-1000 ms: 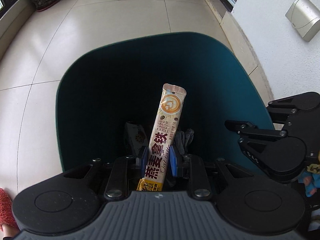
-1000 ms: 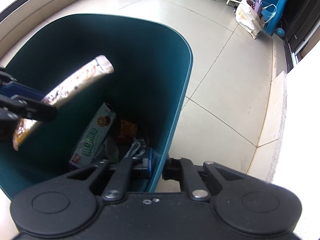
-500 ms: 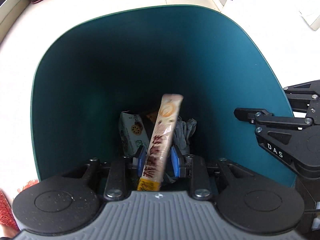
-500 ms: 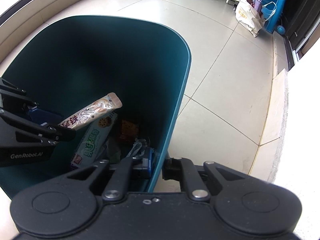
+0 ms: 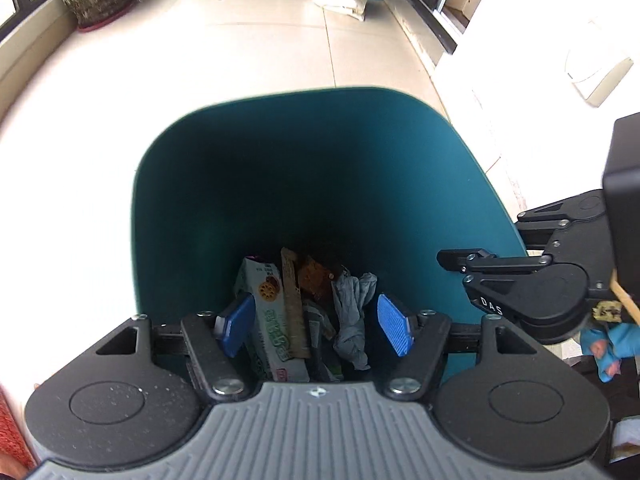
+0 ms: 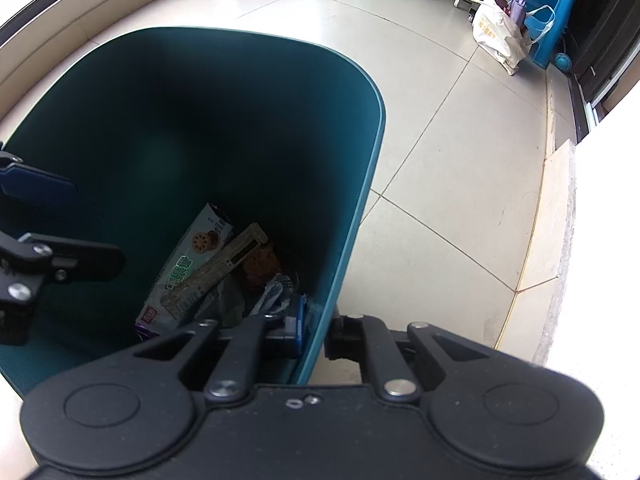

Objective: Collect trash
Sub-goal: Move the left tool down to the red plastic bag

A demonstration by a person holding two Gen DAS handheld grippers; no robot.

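My left gripper (image 5: 316, 326) hangs over the teal trash bin (image 5: 224, 184); its fingers (image 5: 394, 330) have just been spreading and now stand released, with nothing between them. The oat latte sachet (image 6: 218, 268) lies at the bottom of the bin, slanted across the green biscuit box (image 6: 188, 268), beside a crumpled grey tissue (image 5: 352, 316) and a brown wrapper (image 5: 314, 280). My right gripper (image 6: 316, 330) is clenched on the bin's rim, one finger inside the wall and one outside.
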